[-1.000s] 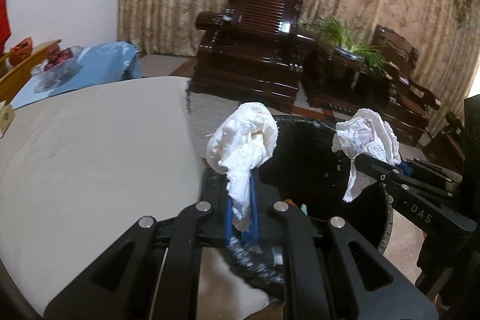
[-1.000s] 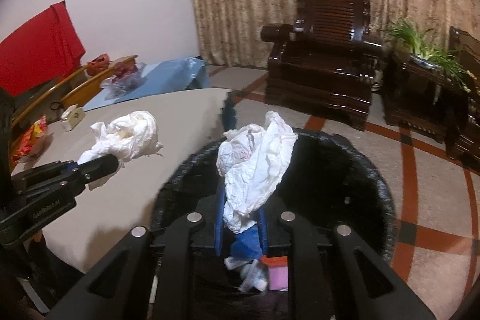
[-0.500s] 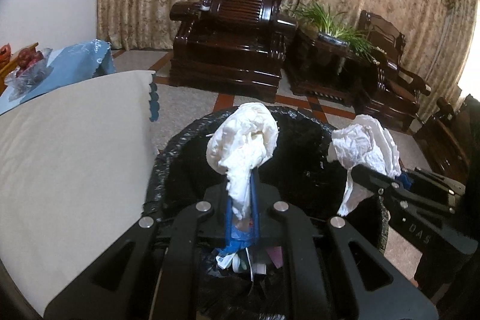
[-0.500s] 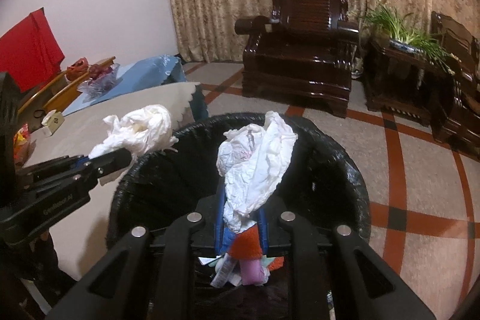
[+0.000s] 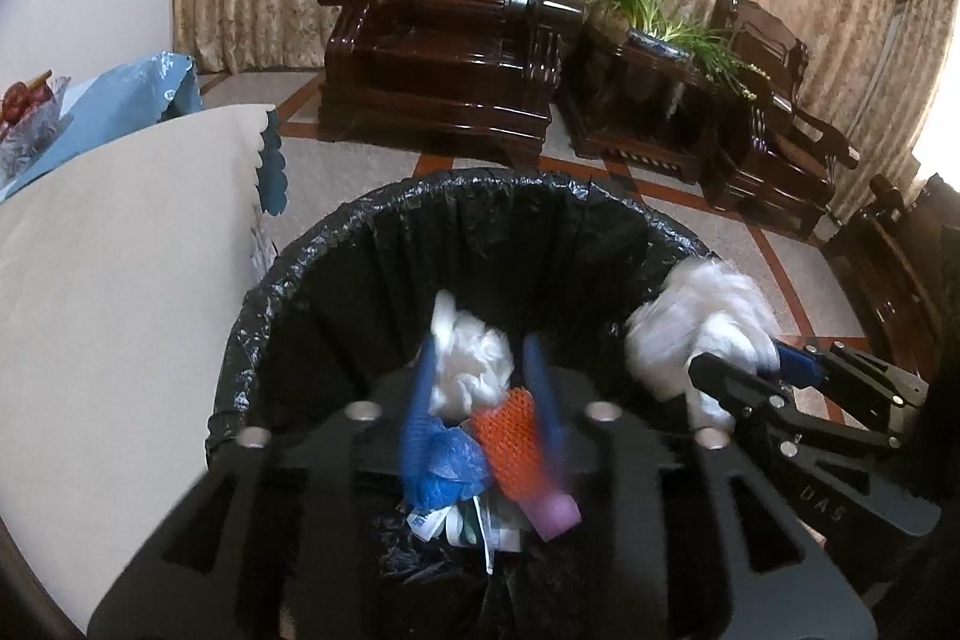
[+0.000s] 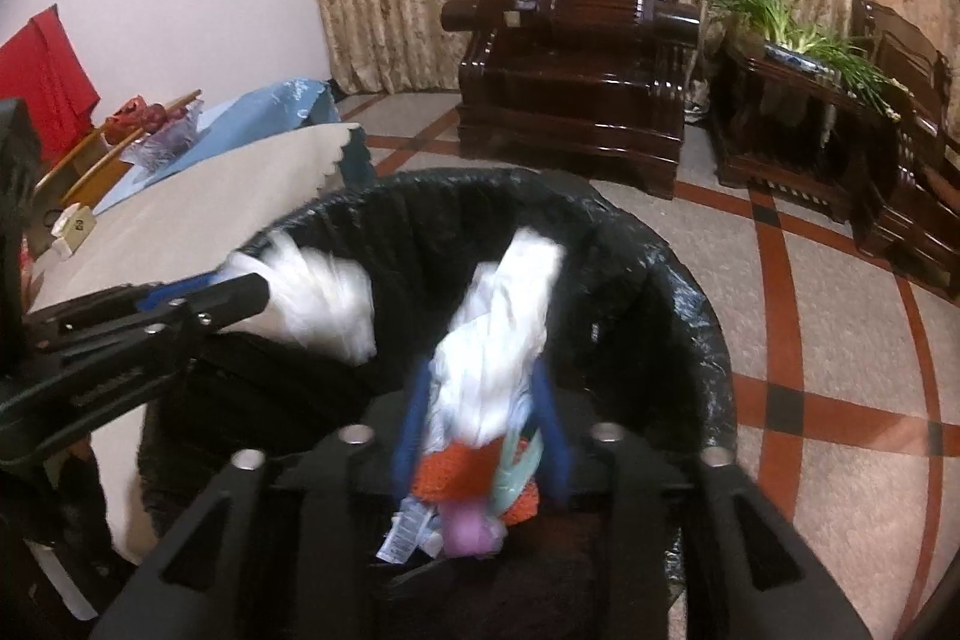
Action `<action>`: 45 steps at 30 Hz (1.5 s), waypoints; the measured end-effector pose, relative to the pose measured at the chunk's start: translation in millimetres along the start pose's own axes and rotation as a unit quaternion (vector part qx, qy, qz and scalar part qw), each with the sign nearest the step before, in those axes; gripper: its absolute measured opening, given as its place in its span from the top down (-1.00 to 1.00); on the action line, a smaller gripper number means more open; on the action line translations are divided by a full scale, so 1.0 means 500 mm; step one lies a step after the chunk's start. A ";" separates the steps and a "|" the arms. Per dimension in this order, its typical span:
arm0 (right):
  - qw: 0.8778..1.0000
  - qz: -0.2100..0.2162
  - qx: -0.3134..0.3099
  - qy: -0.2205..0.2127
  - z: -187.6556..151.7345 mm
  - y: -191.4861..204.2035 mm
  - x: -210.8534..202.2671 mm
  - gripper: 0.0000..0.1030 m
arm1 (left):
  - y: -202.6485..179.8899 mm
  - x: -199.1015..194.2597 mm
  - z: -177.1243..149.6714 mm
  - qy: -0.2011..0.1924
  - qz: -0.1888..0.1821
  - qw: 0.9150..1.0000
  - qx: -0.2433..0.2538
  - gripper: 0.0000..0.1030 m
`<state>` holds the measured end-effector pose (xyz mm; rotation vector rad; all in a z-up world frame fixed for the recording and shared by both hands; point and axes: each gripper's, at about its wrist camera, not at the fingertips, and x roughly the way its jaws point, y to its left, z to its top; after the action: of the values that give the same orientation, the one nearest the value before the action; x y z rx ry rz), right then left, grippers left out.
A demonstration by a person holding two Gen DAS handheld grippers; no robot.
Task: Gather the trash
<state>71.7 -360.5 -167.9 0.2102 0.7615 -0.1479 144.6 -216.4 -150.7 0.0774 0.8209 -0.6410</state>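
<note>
A bin lined with a black bag (image 5: 456, 196) (image 6: 654, 268) stands by the table, holding orange, blue and pink trash. My left gripper (image 5: 480, 388) is over the bin with its jaws spread; a crumpled white tissue (image 5: 471, 358) sits loose between them, blurred. My right gripper (image 6: 480, 400) is also over the bin with jaws spread and a second white tissue wad (image 6: 498, 340) blurred between them. The right gripper shows in the left wrist view (image 5: 738, 364) with its tissue (image 5: 702, 322). The left gripper shows in the right wrist view (image 6: 240, 292).
A table with a beige cloth (image 5: 120, 250) (image 6: 198, 208) lies left of the bin. Dark wooden armchairs (image 5: 456, 34) and a plant stand (image 5: 666, 82) stand at the back before the curtain. A fruit bowl (image 6: 156, 130) sits on a blue cloth.
Both grippers moved out from the table over the bin and dipped toward it. Both jaws have opened, and the tissue wads have slipped down between the fingers.
</note>
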 end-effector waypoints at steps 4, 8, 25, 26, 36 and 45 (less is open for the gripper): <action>1.000 -0.007 0.008 -0.006 -0.003 -0.008 -0.010 -0.43 | 0.012 -0.017 -0.003 -0.005 0.001 1.000 -0.005 -0.13; 1.000 -0.005 0.016 -0.016 -0.003 -0.008 -0.037 -0.88 | 0.025 -0.047 -0.005 -0.012 0.009 1.000 -0.008 -0.48; 0.998 0.050 0.005 -0.046 0.025 0.090 -0.200 -0.88 | 0.072 -0.287 -0.031 -0.061 0.066 0.995 -0.043 -0.82; 0.998 0.050 0.002 -0.047 0.025 0.096 -0.208 -0.88 | 0.072 -0.302 -0.035 -0.063 0.071 0.994 -0.045 -0.82; 0.996 0.055 -0.015 -0.061 0.018 0.149 -0.290 -0.88 | 0.062 -0.406 -0.059 -0.084 0.097 0.991 -0.045 -0.87; 0.993 0.070 -0.030 -0.085 0.022 0.179 -0.337 -0.88 | 0.051 -0.471 -0.072 -0.114 0.108 0.987 -0.037 -0.87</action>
<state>-22.8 -267.1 -30.9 0.1904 0.5786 -0.0102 16.3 -66.5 -14.7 0.0245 0.6042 -0.4045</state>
